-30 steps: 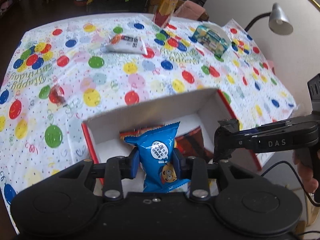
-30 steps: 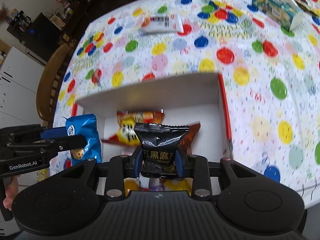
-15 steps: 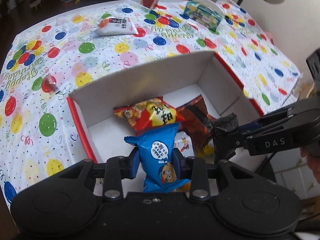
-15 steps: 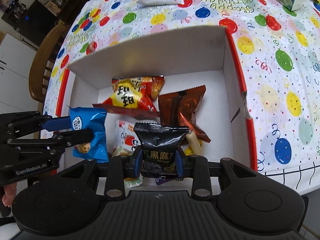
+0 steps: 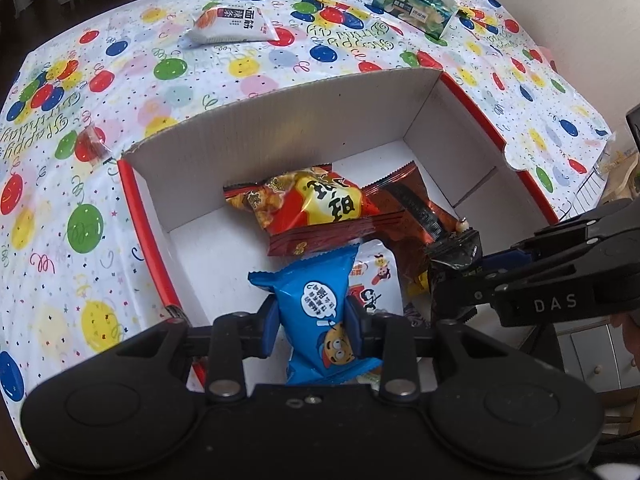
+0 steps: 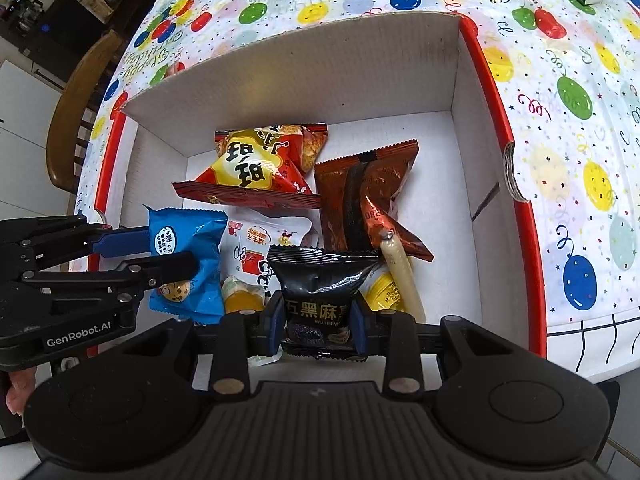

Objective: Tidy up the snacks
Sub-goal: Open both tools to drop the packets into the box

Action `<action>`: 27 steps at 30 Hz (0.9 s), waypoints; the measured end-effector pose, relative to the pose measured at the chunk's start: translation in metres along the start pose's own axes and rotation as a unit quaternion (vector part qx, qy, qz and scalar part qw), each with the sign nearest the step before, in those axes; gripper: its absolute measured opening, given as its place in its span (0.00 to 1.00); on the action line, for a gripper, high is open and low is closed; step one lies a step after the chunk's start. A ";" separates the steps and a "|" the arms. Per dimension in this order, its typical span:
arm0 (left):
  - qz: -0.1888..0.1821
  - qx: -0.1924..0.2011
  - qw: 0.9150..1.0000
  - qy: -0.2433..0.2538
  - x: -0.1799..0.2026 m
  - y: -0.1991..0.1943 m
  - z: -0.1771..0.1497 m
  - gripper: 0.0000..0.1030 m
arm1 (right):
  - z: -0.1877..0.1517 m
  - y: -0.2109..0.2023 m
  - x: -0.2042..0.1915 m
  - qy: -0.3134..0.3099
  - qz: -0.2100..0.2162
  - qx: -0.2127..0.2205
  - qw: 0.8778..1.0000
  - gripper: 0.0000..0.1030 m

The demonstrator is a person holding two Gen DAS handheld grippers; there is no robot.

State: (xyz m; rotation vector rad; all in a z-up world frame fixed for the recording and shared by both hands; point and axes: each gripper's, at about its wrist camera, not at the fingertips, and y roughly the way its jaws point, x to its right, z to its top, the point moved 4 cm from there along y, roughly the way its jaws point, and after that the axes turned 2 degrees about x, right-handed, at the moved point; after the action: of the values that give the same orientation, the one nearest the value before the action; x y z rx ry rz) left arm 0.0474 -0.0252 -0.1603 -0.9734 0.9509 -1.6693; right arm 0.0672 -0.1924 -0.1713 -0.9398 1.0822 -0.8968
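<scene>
The left hand-held gripper [image 5: 313, 318] clenches a blue snack packet [image 5: 316, 312] over the box [image 5: 280, 128] at 7 o'clock; the right hand-held gripper [image 6: 319, 322] clenches a black sesame packet [image 6: 320, 296] at 6 o'clock. Risk: releasing together, so close, the packets could collide and pile unevenly.

I see the balloon-print surface [image 5: 100, 184] carrying the cardboard box [image 5: 304, 128], white snack packet [image 5: 230, 26] beyond the box, tissue pack [image 5: 416, 10] beyond its right corner
</scene>
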 end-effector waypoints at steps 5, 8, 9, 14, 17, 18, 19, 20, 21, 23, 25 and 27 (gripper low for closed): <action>0.003 -0.004 1.000 -0.007 -0.002 0.003 0.000 0.31 | 0.001 0.001 0.001 0.011 -0.003 0.003 1.000 0.32; 0.005 -0.006 1.000 -0.016 -0.004 0.004 0.000 0.31 | 0.001 0.000 0.002 0.019 0.002 0.001 1.000 0.34; 0.004 -0.006 1.000 -0.020 -0.005 0.005 0.000 0.31 | 0.001 -0.001 0.002 0.020 0.003 0.003 1.000 0.40; 0.002 -0.007 1.000 -0.025 -0.006 0.005 0.001 0.33 | 0.002 -0.012 -0.001 0.019 0.005 0.023 1.000 0.61; 0.002 -0.003 1.000 -0.022 -0.005 0.003 0.000 0.36 | 0.001 -0.017 -0.002 0.022 0.007 0.029 0.999 0.62; 0.002 -0.002 1.000 -0.022 -0.005 0.002 0.000 0.37 | 0.001 -0.018 -0.003 0.021 0.006 0.030 0.999 0.62; 0.000 0.000 1.000 -0.021 -0.005 0.001 0.000 0.39 | 0.000 -0.020 -0.004 0.021 0.005 0.031 0.999 0.62; -0.002 0.003 1.000 -0.021 -0.005 -0.001 0.000 0.41 | -0.001 -0.022 -0.005 0.021 0.005 0.033 0.999 0.62; -0.003 0.007 1.000 -0.020 -0.005 -0.004 0.000 0.46 | -0.001 -0.024 -0.007 0.021 0.006 0.035 0.999 0.62; -0.002 0.018 1.000 -0.018 -0.004 -0.010 0.000 0.57 | -0.003 -0.028 -0.009 0.020 0.007 0.040 0.999 0.62; 0.000 0.028 1.000 -0.012 -0.002 -0.015 0.000 0.59 | -0.005 -0.033 -0.011 0.019 0.010 0.046 0.999 0.62; -0.003 0.034 0.999 -0.011 -0.002 -0.021 0.000 0.59 | -0.005 -0.038 -0.014 0.016 0.010 0.052 0.998 0.62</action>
State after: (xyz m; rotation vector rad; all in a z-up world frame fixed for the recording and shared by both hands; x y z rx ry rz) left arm 0.0407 -0.0180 -0.1419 -0.9484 0.8730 -1.6823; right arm 0.0539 -0.1928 -0.1329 -0.8286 1.0604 -0.9459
